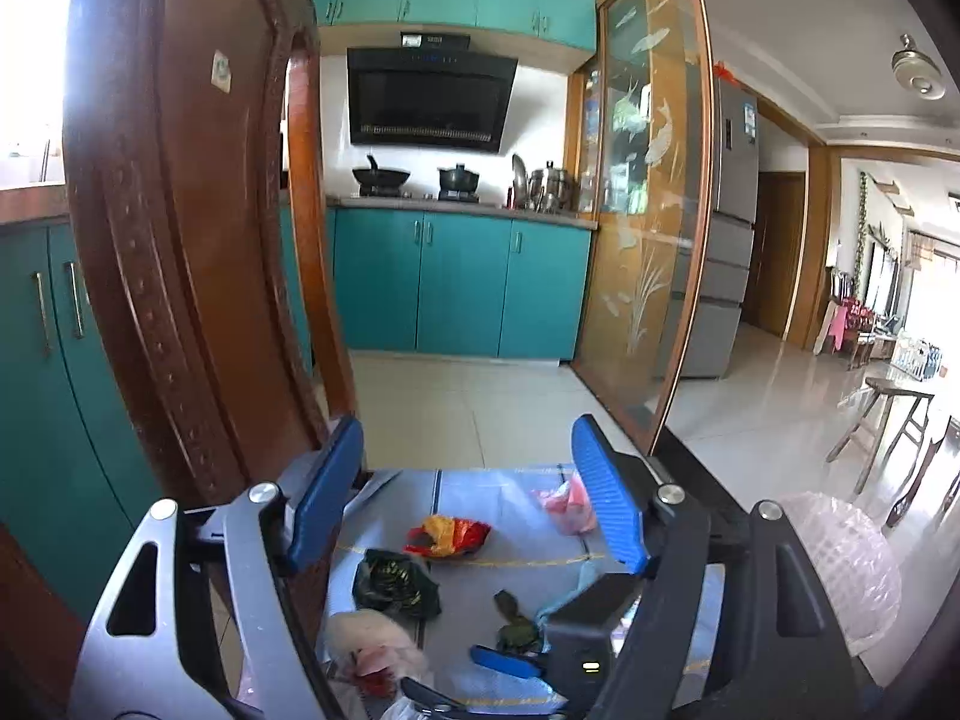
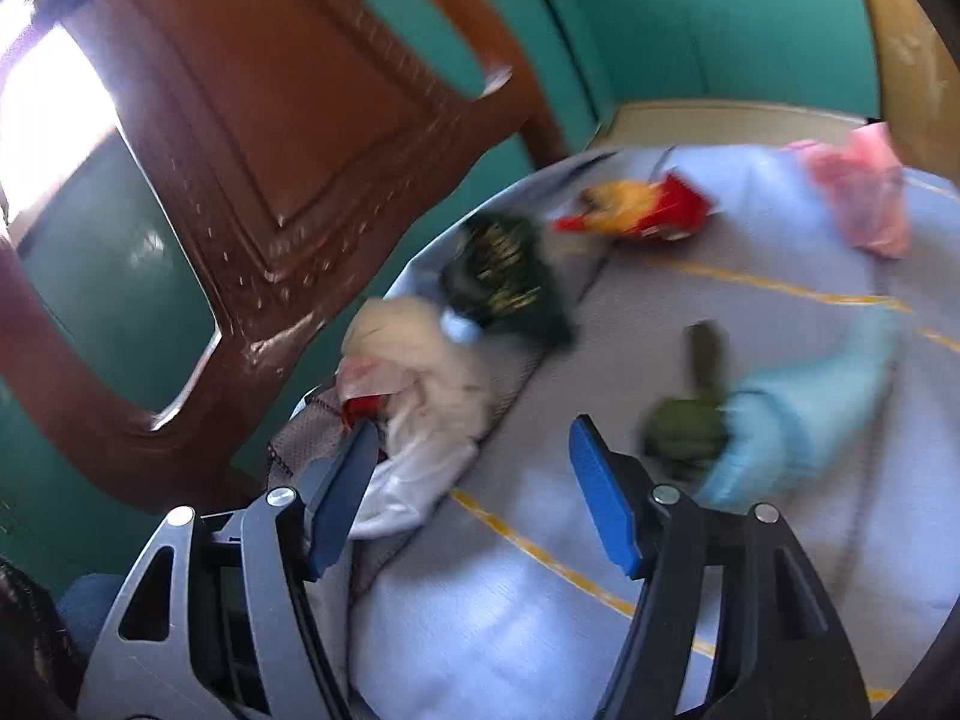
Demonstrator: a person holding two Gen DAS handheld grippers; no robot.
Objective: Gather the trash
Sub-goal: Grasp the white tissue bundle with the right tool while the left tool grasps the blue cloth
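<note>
Trash lies scattered on the blue tablecloth (image 2: 750, 276): a red-and-yellow wrapper (image 2: 639, 210), a dark green bag (image 2: 510, 276) beside it (its gold print is unreadable) and a white bag (image 2: 420, 384). My left tongs (image 1: 474, 501) and right tongs (image 2: 474, 498) gape, grasping nothing.

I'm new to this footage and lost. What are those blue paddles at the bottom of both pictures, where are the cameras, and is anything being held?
No robot here: a person carries a two-finger gripper in each hand, each with a fisheye camera looking along its blue fingers. The left gripper faces a teal kitchen; the right gripper, blurred, looks down. Both are open, holding nothing. On the pale blue table cloth lies trash: a red-and-yellow snack wrapper, a black crumpled bag, a pink plastic bag, white crumpled paper.
</note>
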